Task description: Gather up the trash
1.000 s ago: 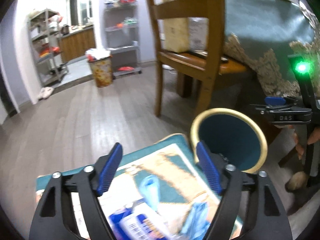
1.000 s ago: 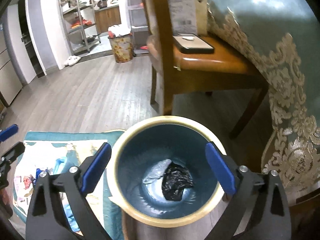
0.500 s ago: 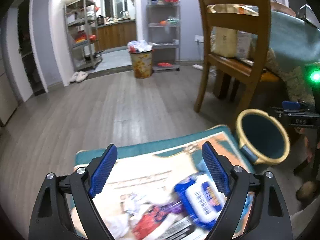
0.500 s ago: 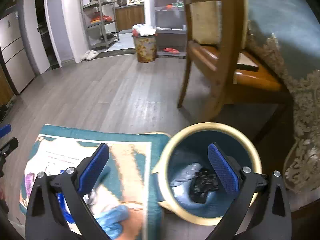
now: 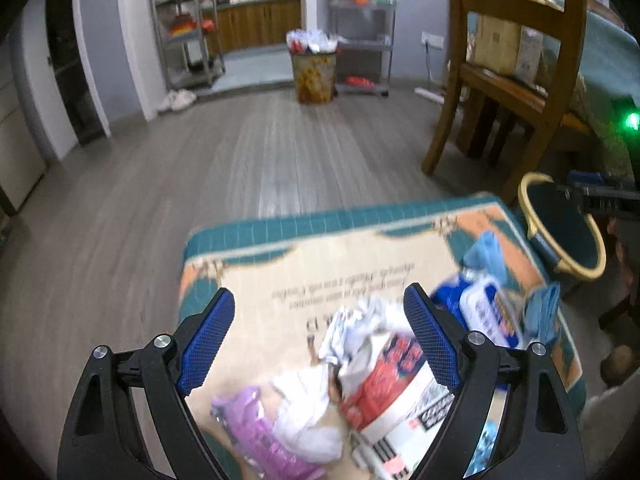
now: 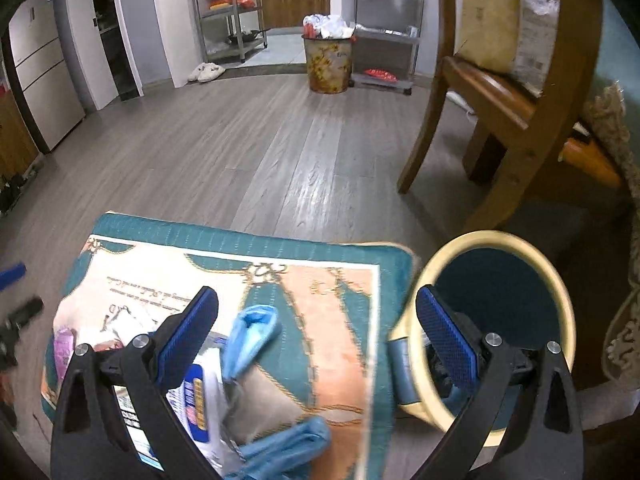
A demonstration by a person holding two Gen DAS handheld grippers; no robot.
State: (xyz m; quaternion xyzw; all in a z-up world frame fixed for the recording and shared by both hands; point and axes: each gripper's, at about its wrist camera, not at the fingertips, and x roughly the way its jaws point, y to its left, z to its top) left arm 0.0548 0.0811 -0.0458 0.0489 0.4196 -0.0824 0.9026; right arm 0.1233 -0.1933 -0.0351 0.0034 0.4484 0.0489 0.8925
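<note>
Collection judged partly done. Dark crumpled stuff is glimpsed low inside the teal bin [image 6: 496,292], lower right of the right wrist view, mostly hidden behind the gripper finger.

Most trash is left on the mat [image 5: 320,240]:
- white crumpled paper [image 5: 360,320] and red-white wrapper [image 5: 384,384], lower centre of the left view
- purple wrapper [image 5: 256,428], bottom left of centre
- blue-white wipes pack [image 5: 480,312] and blue gloves [image 6: 248,332], right side of the mat

Left gripper [image 5: 320,340]: jaws apart, having just been opening, nothing clamped, the pile framed between them. Right gripper [image 6: 316,332]: jaws wide apart, empty, straddling mat edge and bin rim.
</note>
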